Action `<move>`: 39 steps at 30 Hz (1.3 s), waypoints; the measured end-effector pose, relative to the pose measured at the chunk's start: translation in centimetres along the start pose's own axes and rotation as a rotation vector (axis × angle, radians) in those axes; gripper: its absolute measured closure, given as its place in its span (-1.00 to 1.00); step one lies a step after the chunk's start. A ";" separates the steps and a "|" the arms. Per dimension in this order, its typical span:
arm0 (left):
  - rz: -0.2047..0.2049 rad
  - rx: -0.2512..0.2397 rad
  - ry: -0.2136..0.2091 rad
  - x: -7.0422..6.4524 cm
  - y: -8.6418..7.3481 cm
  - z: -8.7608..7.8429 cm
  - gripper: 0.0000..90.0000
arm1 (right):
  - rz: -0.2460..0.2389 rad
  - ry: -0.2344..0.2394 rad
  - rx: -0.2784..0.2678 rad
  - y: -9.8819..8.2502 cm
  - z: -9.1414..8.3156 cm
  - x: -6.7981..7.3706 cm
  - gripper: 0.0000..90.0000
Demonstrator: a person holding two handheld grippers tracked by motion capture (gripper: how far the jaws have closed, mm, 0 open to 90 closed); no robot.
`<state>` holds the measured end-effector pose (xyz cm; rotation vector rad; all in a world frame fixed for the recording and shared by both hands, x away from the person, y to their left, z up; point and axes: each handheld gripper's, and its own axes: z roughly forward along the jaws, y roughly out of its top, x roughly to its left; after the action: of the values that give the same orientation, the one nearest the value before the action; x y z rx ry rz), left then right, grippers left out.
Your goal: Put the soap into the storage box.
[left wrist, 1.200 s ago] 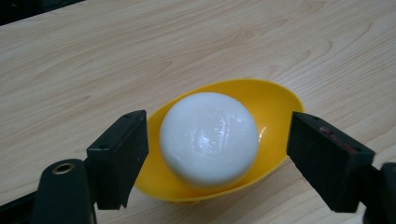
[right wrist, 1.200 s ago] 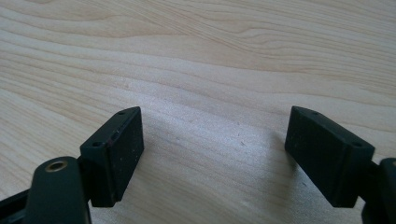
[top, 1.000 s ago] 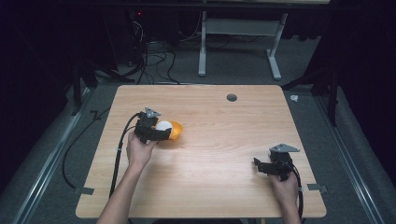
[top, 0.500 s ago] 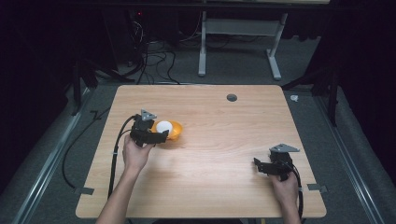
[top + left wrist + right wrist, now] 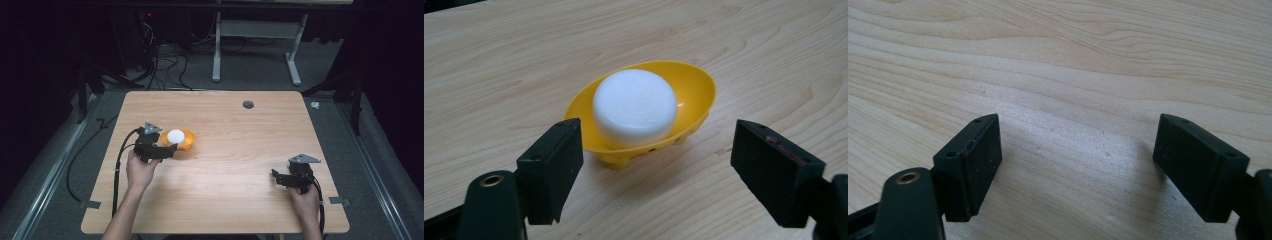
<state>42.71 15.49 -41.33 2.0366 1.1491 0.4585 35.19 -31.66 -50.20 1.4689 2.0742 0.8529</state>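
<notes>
A yellow oval bowl (image 5: 187, 141) (image 5: 696, 90) rests on the wooden table (image 5: 225, 170), left of centre. Inside it lies a white round puck (image 5: 175, 136) (image 5: 634, 107). My left gripper (image 5: 169, 149) (image 5: 656, 172) is open just short of the bowl, its jaws standing wide on either side of the bowl's near end without touching it. Near the table's right front, my right gripper (image 5: 276, 177) (image 5: 1075, 167) is open low over bare wood with nothing between its jaws.
A small dark round hole cover (image 5: 248, 104) sits near the table's far edge. Cables (image 5: 120, 170) trail from the left gripper over the left edge. A white desk frame (image 5: 255, 45) stands on the floor behind the table.
My left gripper has drawn back toward the left and nearer the person, away from the bowl. The bowl, the puck and the right gripper have stayed put.
</notes>
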 end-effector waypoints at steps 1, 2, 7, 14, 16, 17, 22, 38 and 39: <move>-0.001 0.001 0.000 0.0 -0.1 -0.1 -0.51 | 0.000 0.000 0.000 0.0 0.0 0.0 -0.55; -0.001 0.004 0.000 0.0 -0.3 -0.2 -0.51 | 0.000 0.000 0.000 0.0 0.0 0.0 -0.55; -0.008 0.004 0.006 0.1 -0.9 -0.8 -0.51 | -0.002 0.001 -0.001 0.0 0.0 0.0 -0.55; -0.011 -0.013 0.011 0.2 -1.3 -1.6 -0.51 | -0.002 0.001 -0.001 0.0 0.0 0.0 -0.55; -0.014 -0.013 0.011 0.2 -1.5 -1.7 -0.51 | -0.002 0.001 -0.001 0.0 0.0 0.0 -0.55; -0.014 -0.012 0.011 0.2 -1.7 -1.7 -0.51 | -0.001 0.001 -0.001 0.0 0.0 0.0 -0.55; -0.015 0.005 0.011 0.2 -2.7 -1.7 -0.51 | -0.002 0.001 -0.001 0.0 0.0 0.0 -0.55; -0.043 0.006 0.029 0.2 -4.8 -2.1 -0.51 | 0.000 0.000 0.000 0.0 0.0 0.0 -0.55; -0.045 0.006 0.033 0.1 -5.0 -2.1 -0.51 | 0.000 0.000 0.000 0.0 0.0 0.0 -0.55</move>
<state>38.63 18.11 -43.71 2.0107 1.2156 0.4683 35.20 -31.65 -50.20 1.4686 2.0744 0.8525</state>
